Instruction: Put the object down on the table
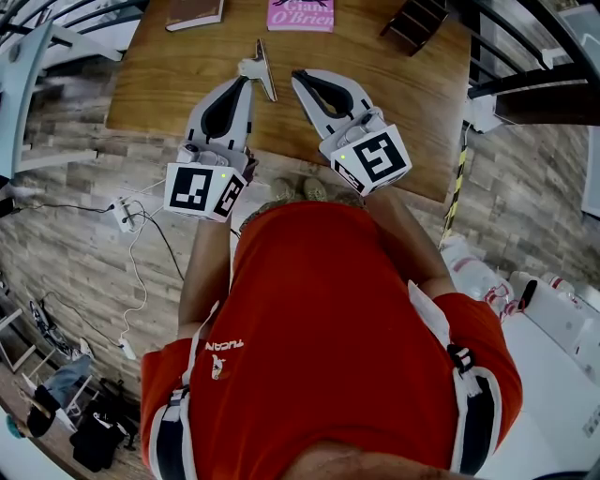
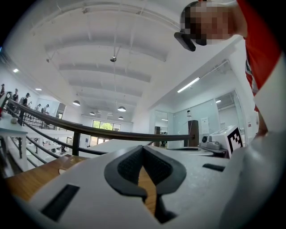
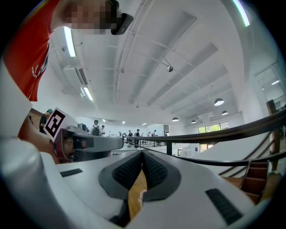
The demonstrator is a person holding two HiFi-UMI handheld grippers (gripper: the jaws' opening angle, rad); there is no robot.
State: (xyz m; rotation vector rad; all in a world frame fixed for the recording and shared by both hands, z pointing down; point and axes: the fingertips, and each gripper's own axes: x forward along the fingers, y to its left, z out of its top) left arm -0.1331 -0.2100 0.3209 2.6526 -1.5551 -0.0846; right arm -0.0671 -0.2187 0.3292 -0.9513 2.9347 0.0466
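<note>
A person in a red shirt (image 1: 328, 309) is standing at a wooden table (image 1: 159, 89), holding the left gripper (image 1: 248, 69) and the right gripper (image 1: 300, 77) level over its near edge. The left's dark pads (image 2: 127, 166) and the right's pads (image 3: 127, 172) are pressing tip to tip, gripping nothing. A thin grey object (image 1: 267, 73) is apparently lying on the wood just beside the left gripper's tip, between the two. A pink book (image 1: 300, 14) and a brown book (image 1: 194, 12) are lying at the far edge.

A brown book (image 1: 194, 13) lies left of the pink book (image 1: 300, 14); what may be a dark chair (image 1: 417, 21) stands right of it. A white power strip (image 1: 125, 214) lies on the floor (image 1: 66, 281), well away from that book.
</note>
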